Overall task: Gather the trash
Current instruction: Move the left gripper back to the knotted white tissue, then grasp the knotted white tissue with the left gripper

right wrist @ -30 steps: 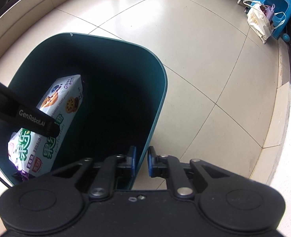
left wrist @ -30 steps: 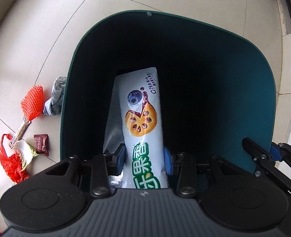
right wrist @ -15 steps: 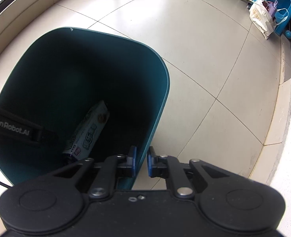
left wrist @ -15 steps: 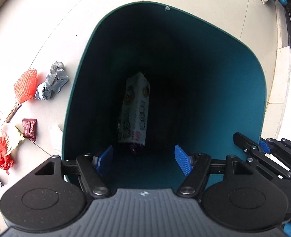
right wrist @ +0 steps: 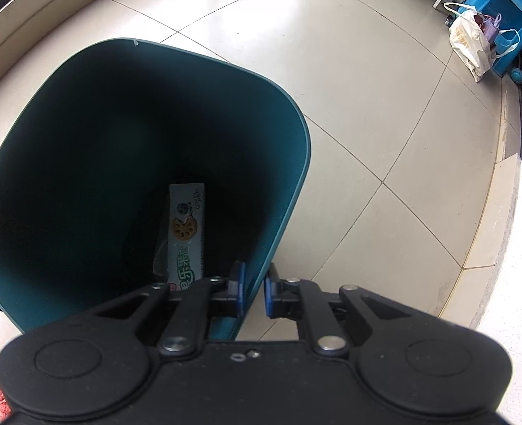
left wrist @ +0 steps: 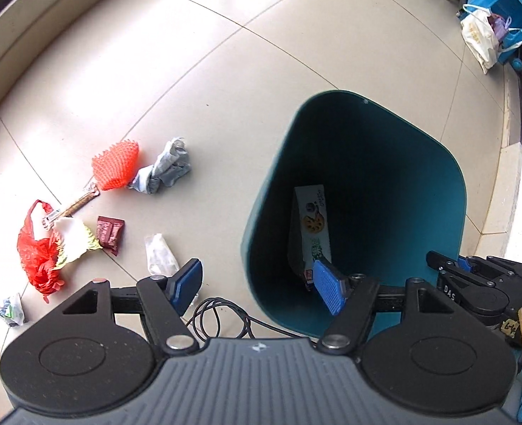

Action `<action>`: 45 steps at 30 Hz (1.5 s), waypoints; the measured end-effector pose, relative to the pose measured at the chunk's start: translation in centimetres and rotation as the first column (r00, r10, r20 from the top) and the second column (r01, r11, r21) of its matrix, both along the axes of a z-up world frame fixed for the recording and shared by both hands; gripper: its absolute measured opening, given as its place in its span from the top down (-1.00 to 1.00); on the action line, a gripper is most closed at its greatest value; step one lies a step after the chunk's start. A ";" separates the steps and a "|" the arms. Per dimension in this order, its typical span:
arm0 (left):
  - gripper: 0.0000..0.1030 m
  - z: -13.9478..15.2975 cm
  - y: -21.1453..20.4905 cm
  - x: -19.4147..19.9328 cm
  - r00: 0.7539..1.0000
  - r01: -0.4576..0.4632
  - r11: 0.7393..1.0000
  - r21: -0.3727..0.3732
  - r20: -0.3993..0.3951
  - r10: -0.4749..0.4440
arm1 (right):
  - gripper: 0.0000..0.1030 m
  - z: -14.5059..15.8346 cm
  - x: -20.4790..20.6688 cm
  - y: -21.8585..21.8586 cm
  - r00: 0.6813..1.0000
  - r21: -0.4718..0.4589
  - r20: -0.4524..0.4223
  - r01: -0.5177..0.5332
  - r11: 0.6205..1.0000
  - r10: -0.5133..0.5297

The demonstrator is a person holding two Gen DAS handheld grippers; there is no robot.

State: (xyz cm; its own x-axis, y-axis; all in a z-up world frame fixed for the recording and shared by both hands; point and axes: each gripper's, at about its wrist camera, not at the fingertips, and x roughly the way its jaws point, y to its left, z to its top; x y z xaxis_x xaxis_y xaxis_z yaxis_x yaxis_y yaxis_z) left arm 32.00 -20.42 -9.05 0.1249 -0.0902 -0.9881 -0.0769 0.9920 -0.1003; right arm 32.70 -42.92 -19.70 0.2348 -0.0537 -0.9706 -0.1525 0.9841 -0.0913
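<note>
The left gripper (left wrist: pixel 257 288) hung over the floor with its two blue pads far apart and nothing between them; its jaws had just been opening. One pad sat over the tiles and the other over the edge of the dark green bin (left wrist: pixel 395 191). Deep inside the bin lay a long white snack wrapper (left wrist: pixel 312 226) with a cookie picture on it, leaning against the inside wall. The right gripper (right wrist: pixel 253 292) was pinched tight on the rim of the bin (right wrist: pixel 289 191), one pad inside the wall and one outside. From that side the wrapper (right wrist: pixel 186 233) also showed at the bottom of the bin. More trash lay on the floor to the left of the bin: a red foam net (left wrist: pixel 116 165), a crumpled grey wrapper (left wrist: pixel 165 171) just beside it, a red plastic bag (left wrist: pixel 39 255), a small dark red packet (left wrist: pixel 109 234), a clear plastic scrap (left wrist: pixel 159 255) and a tiny crumpled bit (left wrist: pixel 11 310) near the edge. A thin black cable (left wrist: pixel 218 318) curled on the tiles near the left gripper. Far off stood a blue stool (right wrist: pixel 508 17) with a white bag (right wrist: pixel 468 44) leaning on it.
</note>
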 end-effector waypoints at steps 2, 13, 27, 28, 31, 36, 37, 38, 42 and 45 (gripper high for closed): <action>-0.33 0.9 0.4 -0.2 1.000 -0.011 1.000 0.017 0.017 0.011 | 0.82 -0.1 -0.2 0.5 1.000 -0.020 0.005 -0.014 1.000 0.014; -0.33 -4.6 8.4 -1.6 0.999 -0.047 0.992 0.115 0.023 0.044 | 0.84 -0.7 -0.8 2.2 1.000 -0.083 0.027 0.003 0.997 -0.001; -0.42 -19.2 12.3 -5.1 0.989 -0.134 0.989 0.060 -0.051 0.137 | 0.79 -0.6 -2.0 3.1 0.993 -0.133 0.073 -0.078 0.988 0.088; -0.42 -20.4 12.2 -5.1 0.987 -0.141 0.988 0.058 -0.065 0.145 | 0.79 -0.7 -2.2 3.2 0.992 -0.139 0.080 -0.087 0.986 0.099; -0.42 -23.8 12.0 -5.3 0.979 -0.172 0.985 0.026 -0.104 0.173 | 0.79 -0.7 -2.7 3.3 0.988 -0.147 0.097 -0.108 0.983 0.123; -0.42 -28.5 10.9 -6.1 0.967 -0.198 0.980 0.006 -0.162 0.196 | 0.78 -0.5 -3.3 3.4 0.984 -0.146 0.114 -0.119 0.982 0.136; -0.42 -29.1 10.8 -6.2 0.964 -0.205 0.979 -0.001 -0.173 0.201 | 0.78 -0.4 -3.4 3.3 0.984 -0.144 0.117 -0.120 0.982 0.137; -0.42 -30.0 10.7 -6.4 0.959 -0.215 0.977 -0.001 -0.191 0.211 | 0.78 -0.3 -3.5 3.3 0.983 -0.142 0.120 -0.120 0.983 0.137; -0.43 -32.2 10.1 -6.8 0.950 -0.225 0.974 0.002 -0.220 0.220 | 0.78 -0.2 -3.8 3.2 0.981 -0.139 0.132 -0.126 0.982 0.145; -0.47 -32.7 9.5 -6.8 0.957 -0.202 0.979 0.005 -0.212 0.198 | 0.77 -0.1 -4.1 3.2 0.979 -0.140 0.141 -0.130 0.982 0.150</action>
State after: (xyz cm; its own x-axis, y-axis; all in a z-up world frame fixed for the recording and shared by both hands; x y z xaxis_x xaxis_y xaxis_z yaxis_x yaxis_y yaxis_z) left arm 25.19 -10.97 -41.79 -0.0684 -0.1015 -0.9925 -0.2949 0.9524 -0.0771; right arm 28.62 -39.77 -19.80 0.3913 -0.1331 -0.9106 -0.2626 0.9322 -0.2491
